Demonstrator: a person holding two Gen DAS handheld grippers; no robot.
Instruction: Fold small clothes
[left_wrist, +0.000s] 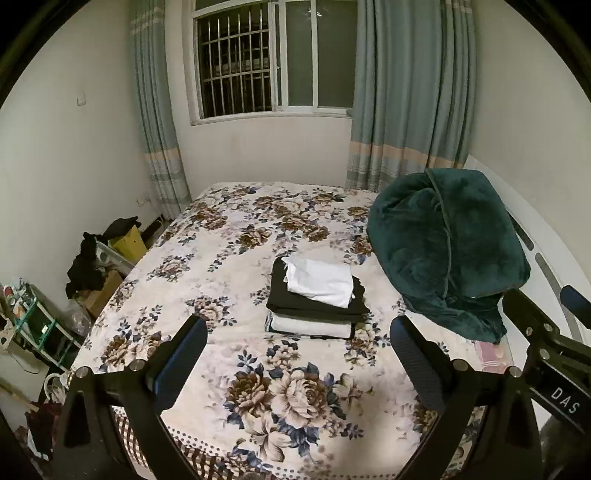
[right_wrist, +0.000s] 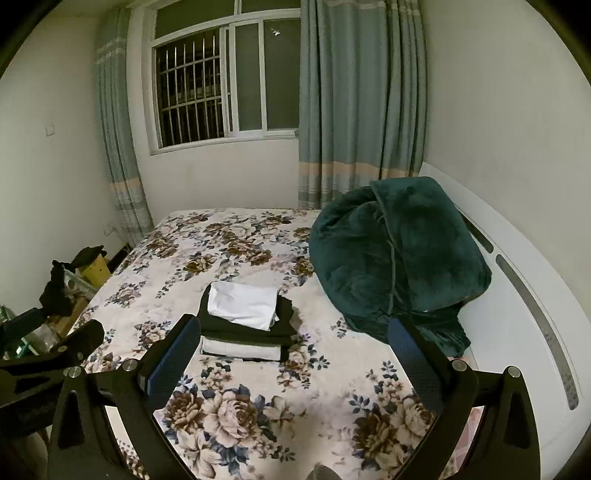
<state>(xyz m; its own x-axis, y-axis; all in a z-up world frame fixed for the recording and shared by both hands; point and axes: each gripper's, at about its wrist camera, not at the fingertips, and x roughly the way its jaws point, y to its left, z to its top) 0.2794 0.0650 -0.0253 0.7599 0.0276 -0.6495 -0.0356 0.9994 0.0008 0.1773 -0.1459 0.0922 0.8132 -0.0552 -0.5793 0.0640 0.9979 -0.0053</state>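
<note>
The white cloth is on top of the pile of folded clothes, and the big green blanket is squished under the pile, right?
Not quite. The white cloth does lie on top of the pile of folded clothes, but the big green blanket is not under it. It sits bunched up beside the pile, nearer the headboard, apart from it. The left wrist view shows flowered bedspread between them.

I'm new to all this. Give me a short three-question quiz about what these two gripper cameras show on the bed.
1. True or false: the left gripper is clamped on a garment.
2. What lies on top of the stack of folded clothes?
A. white folded cloth
B. yellow box
C. striped towel
3. Fill in: the bulky dark green plush blanket sits to the ____ of the stack on the floral bedspread.

Key:
1. False; both it and the right gripper are open and empty.
2. A, the white folded cloth.
3. right
</note>
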